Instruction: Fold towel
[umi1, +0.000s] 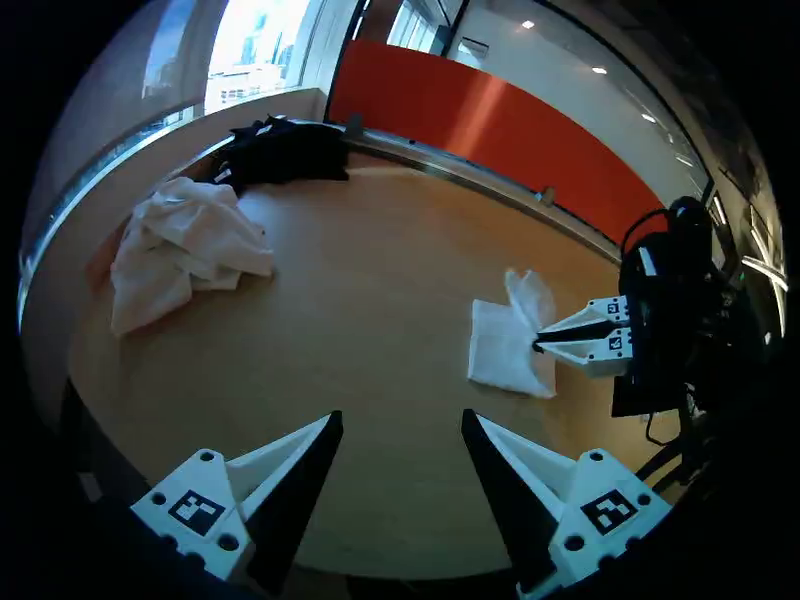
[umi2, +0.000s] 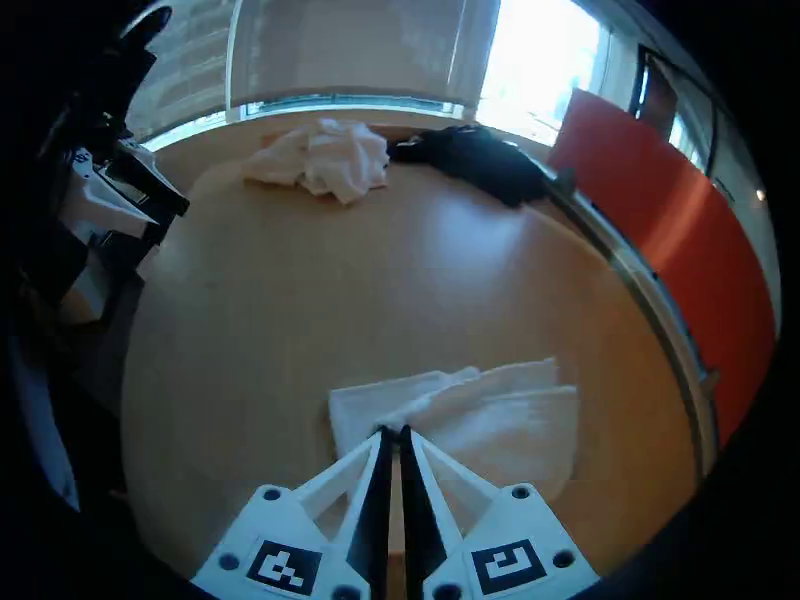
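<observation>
Left gripper (umi1: 400, 420): fingers spread wide, nothing between them, only bare table (umi1: 380, 270) ahead of the tips. It holds nothing and touches nothing.

Right gripper (umi2: 395, 435): fingers pressed almost together, with a thin slit between them. The tips pinch the near edge of the towel (umi2: 480, 410). In the left gripper view the same gripper (umi1: 545, 343) sits ahead and to the right of the open fingers, its tips closed on the towel's side, where a fold (umi1: 525, 290) stands up off the table.

Towel: white and partly folded. It lies flat on the table just past the right gripper's tips and spreads mostly beyond its right finger.

Hard to make out: the exact grip point under the bunched cloth at the tips. The hand behind the right gripper is lost in dark gear. In the right gripper view the left gripper is far off past the left finger, at the edge, and too dim to show how its fingers stand.

Surface and room: a round wooden table. Far ahead of both grippers lie a heap of white cloths (umi1: 180, 245) and a black cloth (umi1: 285, 150) beside it, near the far edge. Behind them is a bright window (umi1: 255, 50). An orange wall (umi1: 480, 120) runs along one side.
</observation>
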